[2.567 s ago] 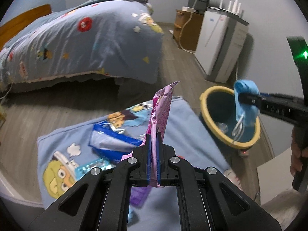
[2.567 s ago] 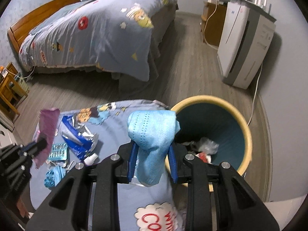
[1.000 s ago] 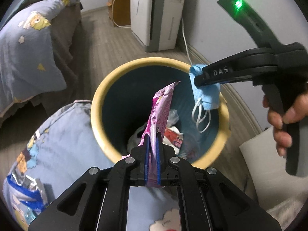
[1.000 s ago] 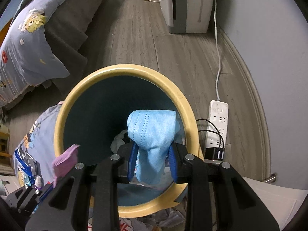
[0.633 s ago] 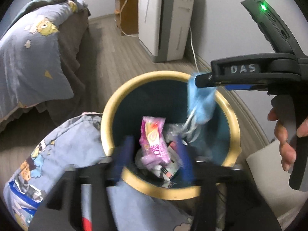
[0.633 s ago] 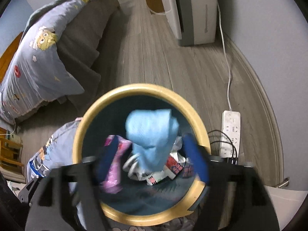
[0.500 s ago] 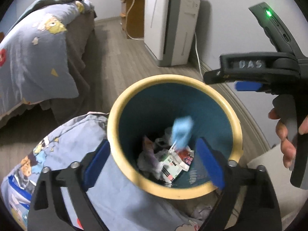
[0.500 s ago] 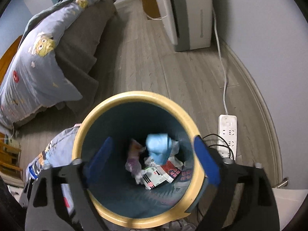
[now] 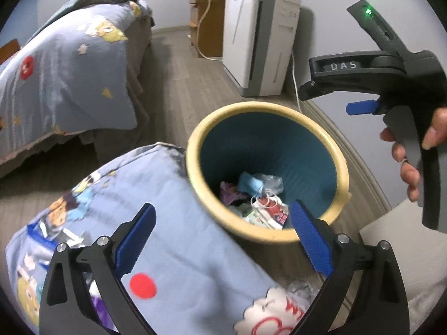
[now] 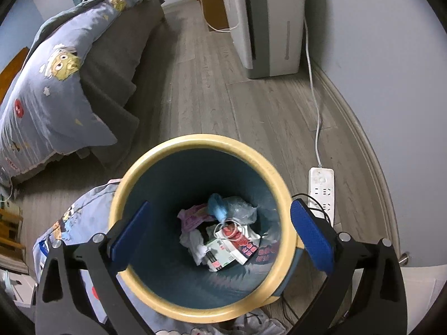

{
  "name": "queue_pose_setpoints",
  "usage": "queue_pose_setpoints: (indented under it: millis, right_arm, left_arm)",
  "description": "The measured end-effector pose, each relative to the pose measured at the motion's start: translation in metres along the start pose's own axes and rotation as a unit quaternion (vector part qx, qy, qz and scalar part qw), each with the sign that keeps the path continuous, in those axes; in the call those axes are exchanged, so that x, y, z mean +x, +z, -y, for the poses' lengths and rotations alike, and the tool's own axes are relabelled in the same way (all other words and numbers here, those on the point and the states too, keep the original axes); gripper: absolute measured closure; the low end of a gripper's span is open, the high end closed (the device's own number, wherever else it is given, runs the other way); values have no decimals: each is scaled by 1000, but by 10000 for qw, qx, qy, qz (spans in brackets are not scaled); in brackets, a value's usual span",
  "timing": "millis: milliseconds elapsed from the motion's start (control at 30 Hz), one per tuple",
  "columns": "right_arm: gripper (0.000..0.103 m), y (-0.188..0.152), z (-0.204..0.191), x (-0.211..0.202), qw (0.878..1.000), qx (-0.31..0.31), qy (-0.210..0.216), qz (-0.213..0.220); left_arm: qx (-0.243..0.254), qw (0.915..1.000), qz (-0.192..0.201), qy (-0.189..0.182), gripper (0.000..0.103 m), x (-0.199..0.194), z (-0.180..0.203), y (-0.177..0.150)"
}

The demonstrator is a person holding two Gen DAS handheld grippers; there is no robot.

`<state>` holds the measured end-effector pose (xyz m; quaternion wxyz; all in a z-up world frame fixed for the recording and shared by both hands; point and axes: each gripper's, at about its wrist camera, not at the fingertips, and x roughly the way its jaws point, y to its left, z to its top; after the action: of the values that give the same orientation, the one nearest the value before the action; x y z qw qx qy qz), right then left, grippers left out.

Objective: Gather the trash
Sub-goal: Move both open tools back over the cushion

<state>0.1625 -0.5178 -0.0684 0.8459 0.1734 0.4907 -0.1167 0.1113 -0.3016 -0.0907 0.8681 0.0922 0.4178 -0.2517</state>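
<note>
L gripper [image 9: 220, 223] spread wide, empty, above yellow-rimmed teal plastic bin [image 9: 339, 156] w/ cartoon-print blue blanket [image 9: 178, 240] just beside. R gripper [image 10: 219, 224] also released, empty, directly over bin. Light blue face mask [image 10: 218, 205] and crumpled pink wrapper [image 10: 192, 215] lie at bin bottom among other trash.

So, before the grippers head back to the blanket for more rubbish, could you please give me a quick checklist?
1. Left gripper open and holding nothing: ok.
2. Right gripper open and holding nothing: ok.
3. Blue face mask lying inside the bin: ok.
4. Pink wrapper lying inside the bin: ok.
5. Bin upright with room left: ok.
6. Which trash remains on the cartoon blanket: cannot tell, mostly hidden.
</note>
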Motion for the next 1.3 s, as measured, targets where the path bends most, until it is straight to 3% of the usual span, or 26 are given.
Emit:
queue_pose_setpoints:
  millis: [167, 333, 433, 533, 667, 767, 1000, 1300]
  right_arm:
    - [6, -5, -36, -16, 9992, -382, 88, 90]
    - [6, -15, -82, -39, 9963, -788, 261, 217]
    - [6, -24, -112, -50, 9930, -1076, 387, 288]
    - [6, -37, -147, -57, 9868, -1504, 515, 302]
    - [6, -60, -194, -63, 9755, -2061, 694, 327]
    - [6, -81, -227, -65, 9660, -2407, 895, 294]
    - [6, -122, -284, -58, 9381, -3329, 888, 342]
    - [6, -146, -327, -26, 9259, -3648, 977, 50]
  left_arm:
    - [-185, 9996, 86, 199, 5, -46, -31, -9]
    - [-367, 9970, 242, 644, 5, -100, -76, -16]
    - [-389, 9901, 424, 1278, 5, -134, -104, -21]
    - [-611, 9853, 509, 1513, 5, -158, -129, -28]
    - [-1157, 9723, 697, 1908, 5, -189, -172, -52]
    - [-1386, 9674, 670, 2009, 5, -196, -198, -74]
    - [-2158, 9562, 476, 1921, 5, -202, -252, -115]
    - [-2376, 9466, 399, 2141, 5, -207, -292, -137]
